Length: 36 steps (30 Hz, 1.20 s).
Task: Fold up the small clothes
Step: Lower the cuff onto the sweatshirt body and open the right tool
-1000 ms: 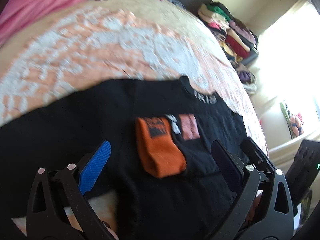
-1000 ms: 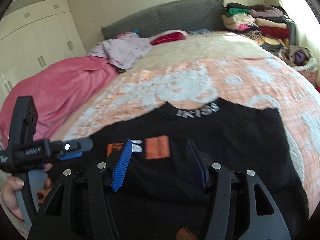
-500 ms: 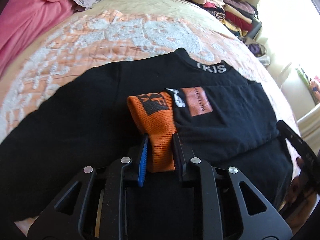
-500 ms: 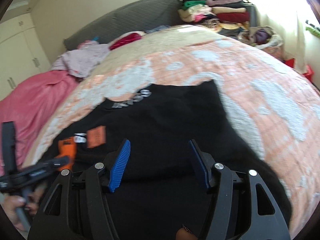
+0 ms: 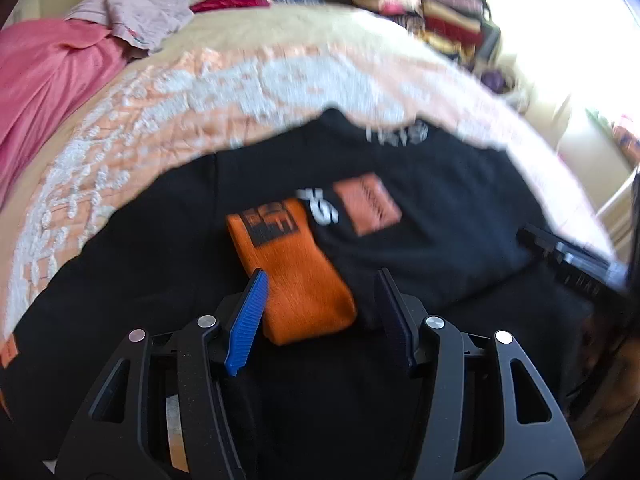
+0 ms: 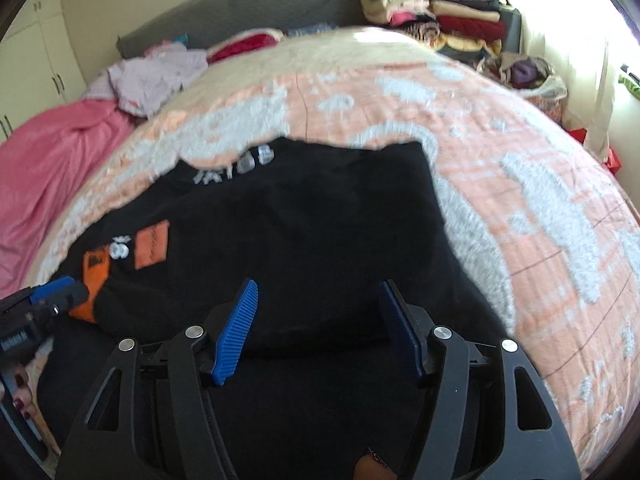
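Note:
A black sweater point(image 5: 440, 208) lies spread on the bed, one sleeve folded across its chest. The sleeve ends in an orange cuff point(image 5: 296, 272). My left gripper point(image 5: 320, 300) is open, with the cuff's near end lying between its fingers. In the right wrist view the sweater point(image 6: 320, 232) fills the middle and the orange cuff point(image 6: 94, 276) shows at the far left beside the other gripper's tip. My right gripper point(image 6: 318, 316) is open and empty above the folded black edge.
The bed has an orange and white bedspread point(image 6: 520, 168). A pink blanket point(image 5: 48, 80) and a lilac garment point(image 6: 152, 76) lie at the far left. Stacks of folded clothes point(image 6: 440, 20) stand at the back right by a bright window.
My left gripper was shut on the orange cuff half a second ago and has opened, leaving the cuff on the sweater. My right gripper has stayed open and shifted slightly.

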Each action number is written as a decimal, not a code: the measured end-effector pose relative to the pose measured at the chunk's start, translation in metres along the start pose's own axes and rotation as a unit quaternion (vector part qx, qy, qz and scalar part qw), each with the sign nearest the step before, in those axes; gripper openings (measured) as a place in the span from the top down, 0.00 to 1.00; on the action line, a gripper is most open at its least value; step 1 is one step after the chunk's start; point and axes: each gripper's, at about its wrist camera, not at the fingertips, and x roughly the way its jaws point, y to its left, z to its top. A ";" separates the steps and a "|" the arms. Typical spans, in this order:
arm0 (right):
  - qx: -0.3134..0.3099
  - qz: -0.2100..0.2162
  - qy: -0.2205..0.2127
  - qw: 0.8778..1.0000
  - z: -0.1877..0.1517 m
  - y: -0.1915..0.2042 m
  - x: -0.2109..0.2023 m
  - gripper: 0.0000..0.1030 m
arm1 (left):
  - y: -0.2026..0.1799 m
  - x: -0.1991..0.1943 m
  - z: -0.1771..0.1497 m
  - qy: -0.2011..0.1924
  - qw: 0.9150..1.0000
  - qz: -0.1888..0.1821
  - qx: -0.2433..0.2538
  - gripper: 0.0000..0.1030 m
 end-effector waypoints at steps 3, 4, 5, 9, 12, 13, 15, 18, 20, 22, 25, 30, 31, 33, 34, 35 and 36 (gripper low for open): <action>0.003 -0.008 0.012 1.000 -0.003 -0.001 0.009 0.38 | 0.009 0.020 -0.005 0.031 0.999 -0.011 -0.026 0.43; 0.003 -0.008 0.009 1.000 -0.004 0.000 0.007 0.38 | 0.011 0.022 -0.004 0.034 0.999 -0.015 -0.031 0.43; 0.004 -0.006 0.004 1.000 -0.004 0.000 0.004 0.38 | 0.013 0.020 -0.003 0.033 0.999 -0.018 -0.034 0.43; 0.022 0.015 -0.017 1.000 -0.007 -0.003 -0.014 0.28 | 0.008 0.009 -0.003 0.025 0.999 -0.024 -0.027 0.43; 0.027 0.013 -0.031 0.999 -0.009 -0.005 -0.028 0.23 | 0.007 0.002 -0.002 0.020 0.999 -0.037 -0.031 0.43; 0.030 0.016 -0.037 0.999 -0.010 -0.006 -0.034 0.22 | 0.007 -0.001 -0.001 0.016 0.999 -0.037 -0.030 0.41; 0.034 0.015 -0.042 0.998 -0.011 -0.008 -0.039 0.17 | 0.007 -0.007 0.001 0.009 0.999 -0.041 -0.032 0.35; 0.036 0.005 -0.051 0.998 -0.013 -0.007 -0.048 0.12 | 0.008 -0.017 0.003 -0.003 0.999 -0.041 -0.035 0.30; 0.035 0.000 -0.057 0.998 -0.015 -0.005 -0.053 0.09 | 0.009 -0.023 0.001 -0.013 0.999 -0.036 -0.037 0.25; 0.033 0.000 -0.063 0.997 -0.017 -0.002 -0.057 0.07 | 0.012 -0.030 -0.002 -0.022 0.999 -0.028 -0.039 0.19; 0.030 -0.002 -0.069 0.997 -0.019 0.002 -0.063 0.07 | 0.020 -0.037 -0.007 -0.029 0.998 -0.021 -0.053 0.12; 0.017 -0.001 -0.079 0.997 -0.021 0.013 -0.073 0.06 | 0.031 -0.046 -0.017 -0.038 0.997 -0.009 -0.072 0.09; 0.014 0.001 -0.082 0.997 -0.021 0.016 -0.075 0.06 | 0.033 -0.048 -0.019 -0.040 0.996 -0.007 -0.075 0.09; 0.009 0.002 -0.088 0.996 -0.021 0.021 -0.079 0.06 | 0.035 -0.054 -0.023 -0.046 0.996 -0.002 -0.081 0.09; 0.007 0.002 -0.090 0.996 -0.021 0.024 -0.081 0.06 | 0.036 -0.056 -0.025 -0.049 0.995 -0.002 -0.083 0.09; 0.004 0.005 -0.092 0.996 -0.021 0.026 -0.083 0.06 | 0.037 -0.059 -0.028 -0.052 0.995 -0.001 -0.085 0.09; 0.003 0.006 -0.092 0.996 -0.021 0.029 -0.084 0.06 | 0.038 -0.062 -0.030 -0.055 0.995 -0.001 -0.089 0.09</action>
